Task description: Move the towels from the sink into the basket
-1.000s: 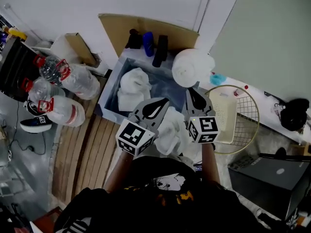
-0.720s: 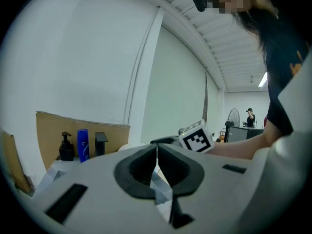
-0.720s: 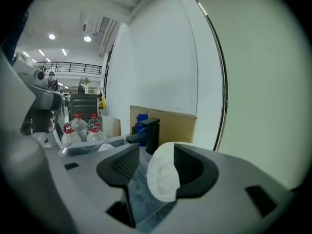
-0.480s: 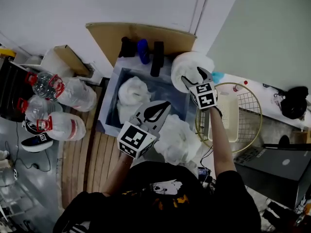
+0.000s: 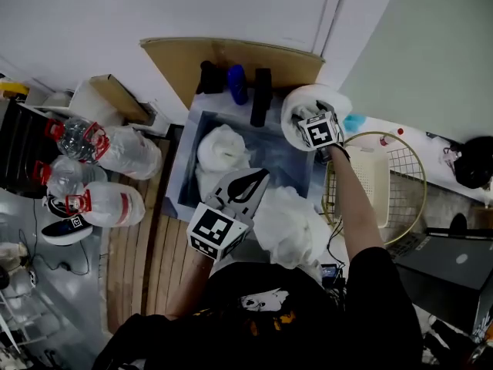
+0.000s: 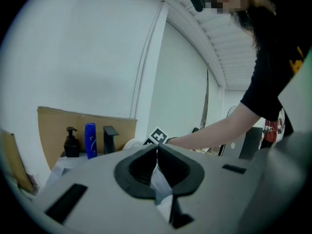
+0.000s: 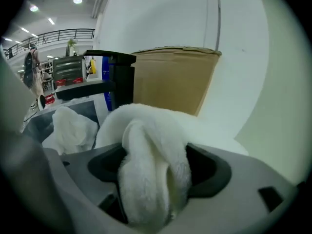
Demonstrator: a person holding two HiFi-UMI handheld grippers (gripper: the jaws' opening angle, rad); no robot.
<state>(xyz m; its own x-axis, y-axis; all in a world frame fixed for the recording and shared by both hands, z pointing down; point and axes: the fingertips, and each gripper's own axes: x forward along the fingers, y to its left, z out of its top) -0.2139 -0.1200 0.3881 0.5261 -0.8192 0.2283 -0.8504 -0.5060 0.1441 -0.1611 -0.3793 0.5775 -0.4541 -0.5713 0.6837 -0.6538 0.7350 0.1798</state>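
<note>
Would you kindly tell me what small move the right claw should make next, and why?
Probably close the right claw on the towel. Its jaws are opening, and a thick fold of that towel sits between them, filling the gap but not yet pinched. The left claw is shut on white cloth, so it seems occupied.

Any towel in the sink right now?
Yes, a white towel lies bunched in the sink.

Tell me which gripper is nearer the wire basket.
Right. The right gripper, jaws opening around a towel, is just left of the basket; the left gripper is farther left, by the sink.
</note>
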